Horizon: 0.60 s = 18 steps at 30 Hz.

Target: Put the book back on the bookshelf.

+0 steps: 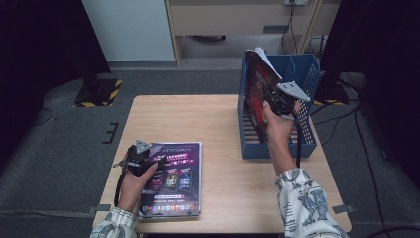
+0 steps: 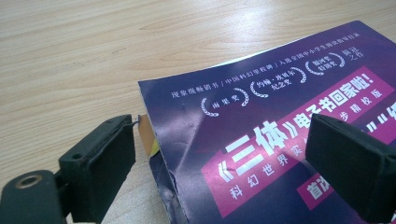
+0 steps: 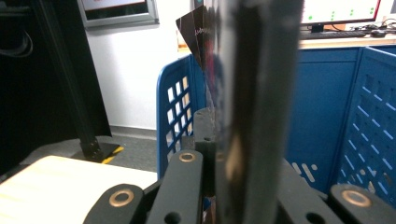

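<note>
A purple-covered magazine [image 1: 171, 178] lies flat on the wooden table [image 1: 198, 119] at the front left. My left gripper [image 1: 152, 158] stands open over its near left corner. In the left gripper view one jaw sits just off the edge of the magazine [image 2: 280, 116] and the other hovers above the cover, so my left gripper [image 2: 224, 140] holds nothing. My right gripper [image 1: 273, 99] is shut on a dark magazine [image 1: 257, 91], held upright over a blue slotted file rack [image 1: 277, 148]. The right gripper view shows that magazine [image 3: 252, 93] edge-on, pinched in my right gripper [image 3: 223, 140].
The blue rack's perforated walls [image 3: 175, 112] stand close around the held magazine. A stand base with yellow-black tape [image 1: 99, 91] sits on the floor beyond the table's far left corner. Cables [image 1: 346, 114] trail on the floor at the right.
</note>
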Available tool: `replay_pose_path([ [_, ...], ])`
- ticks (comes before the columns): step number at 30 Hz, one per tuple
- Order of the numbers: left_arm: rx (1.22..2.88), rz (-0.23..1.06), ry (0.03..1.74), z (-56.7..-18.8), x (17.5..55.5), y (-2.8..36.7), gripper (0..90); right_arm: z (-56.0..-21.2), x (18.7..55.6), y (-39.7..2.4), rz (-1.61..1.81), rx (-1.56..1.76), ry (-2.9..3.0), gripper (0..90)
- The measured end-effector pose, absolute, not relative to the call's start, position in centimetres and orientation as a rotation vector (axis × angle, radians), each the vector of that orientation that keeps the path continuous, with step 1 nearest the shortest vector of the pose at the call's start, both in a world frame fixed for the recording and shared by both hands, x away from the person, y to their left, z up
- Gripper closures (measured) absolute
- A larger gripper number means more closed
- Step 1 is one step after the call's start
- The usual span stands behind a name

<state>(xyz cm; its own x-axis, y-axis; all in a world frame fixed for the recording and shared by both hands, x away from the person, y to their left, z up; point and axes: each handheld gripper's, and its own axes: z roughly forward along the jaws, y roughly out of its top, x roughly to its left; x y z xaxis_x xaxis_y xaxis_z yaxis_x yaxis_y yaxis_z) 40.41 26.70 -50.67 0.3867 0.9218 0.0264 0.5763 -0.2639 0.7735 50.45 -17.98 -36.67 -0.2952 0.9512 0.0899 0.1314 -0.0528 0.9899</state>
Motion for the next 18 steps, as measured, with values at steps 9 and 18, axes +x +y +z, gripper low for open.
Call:
replay_pose_path([
  [9,1.959,0.647,1.280,-50.7,40.4,26.6,8.2,-37.1,50.4,-18.5,1.391,1.190,1.474,86.4],
  [18,1.964,0.648,1.274,-50.7,40.4,26.5,8.2,-38.1,50.5,-17.7,1.402,1.188,1.488,86.4],
])
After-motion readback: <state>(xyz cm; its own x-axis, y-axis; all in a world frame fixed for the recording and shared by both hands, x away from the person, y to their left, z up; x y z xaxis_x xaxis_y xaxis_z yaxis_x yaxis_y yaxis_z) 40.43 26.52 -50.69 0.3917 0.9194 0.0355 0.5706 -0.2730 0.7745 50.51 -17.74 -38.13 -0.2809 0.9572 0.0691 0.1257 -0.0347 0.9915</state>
